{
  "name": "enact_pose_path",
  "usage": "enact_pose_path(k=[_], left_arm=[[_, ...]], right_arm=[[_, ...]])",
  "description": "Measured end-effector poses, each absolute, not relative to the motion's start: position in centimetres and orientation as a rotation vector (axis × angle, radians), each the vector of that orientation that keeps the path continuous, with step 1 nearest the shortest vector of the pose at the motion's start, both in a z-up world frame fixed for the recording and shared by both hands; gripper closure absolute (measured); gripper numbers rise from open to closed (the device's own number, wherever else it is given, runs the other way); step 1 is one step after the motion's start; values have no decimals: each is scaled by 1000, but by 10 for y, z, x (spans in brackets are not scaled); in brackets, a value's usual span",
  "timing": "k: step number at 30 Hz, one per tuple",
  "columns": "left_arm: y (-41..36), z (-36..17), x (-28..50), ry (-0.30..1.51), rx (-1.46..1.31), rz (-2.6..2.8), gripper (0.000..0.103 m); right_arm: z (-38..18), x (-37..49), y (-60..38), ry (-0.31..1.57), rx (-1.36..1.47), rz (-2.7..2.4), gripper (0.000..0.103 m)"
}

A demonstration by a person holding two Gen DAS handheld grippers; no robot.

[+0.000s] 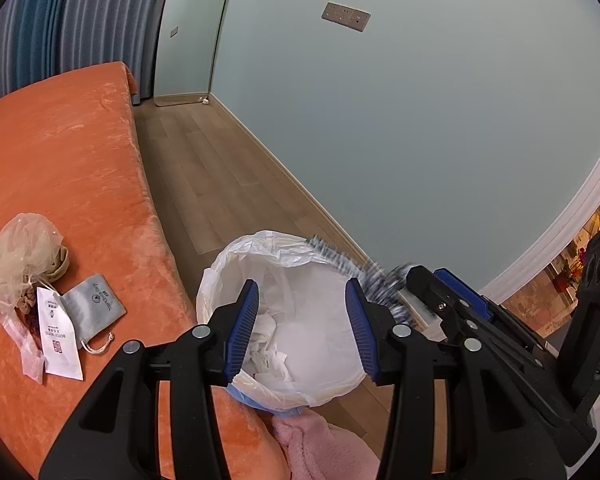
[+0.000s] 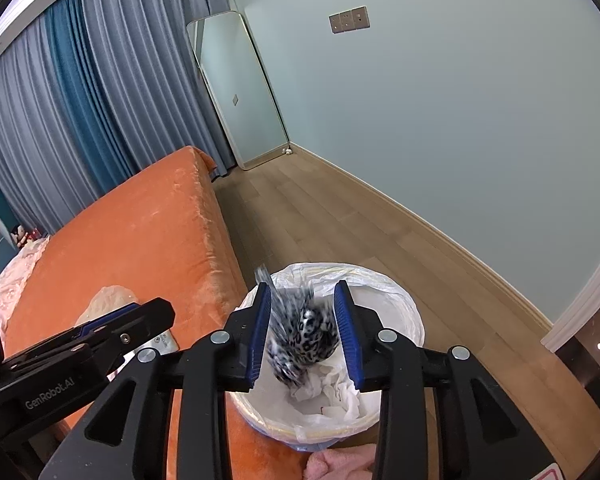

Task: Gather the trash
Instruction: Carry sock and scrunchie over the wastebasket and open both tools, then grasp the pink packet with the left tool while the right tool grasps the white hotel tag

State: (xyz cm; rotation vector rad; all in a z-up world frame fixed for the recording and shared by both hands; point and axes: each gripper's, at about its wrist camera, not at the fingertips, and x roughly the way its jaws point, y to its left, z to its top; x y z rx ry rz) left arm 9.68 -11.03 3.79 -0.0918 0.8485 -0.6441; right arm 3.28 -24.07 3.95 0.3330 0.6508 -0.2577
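A bin [image 1: 236, 268] lined with a white plastic bag stands on the floor beside the orange bed; it also shows in the right wrist view [image 2: 400, 300], with crumpled white paper inside. My left gripper [image 1: 302, 320] is open and empty above the bin. My right gripper [image 2: 303, 330] is open over the bin; a black-and-white leopard-print cloth [image 2: 306, 332], motion-blurred, is between its fingers and looks loose, dropping toward the bin. The same cloth shows blurred at the bin's far rim in the left wrist view [image 1: 364, 276].
On the orange bed [image 1: 60, 160] lie a beige mesh bag [image 1: 20, 256], a white paper packet [image 1: 58, 336] and a grey drawstring pouch [image 1: 94, 306]. A pink cloth [image 1: 324, 448] lies below the bin. A mirror [image 2: 240, 88] leans against the wall by the curtains.
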Motion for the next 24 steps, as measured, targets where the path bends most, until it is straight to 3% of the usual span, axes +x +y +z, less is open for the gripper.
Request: enact_pose_path(k=[20, 24], left_arm=[[-66, 31, 100, 860, -154, -576, 59], [-52, 31, 101, 857, -174, -553, 54]], right_arm=[[39, 40, -220, 660, 303, -218, 65], [40, 44, -208, 665, 288, -198, 65]])
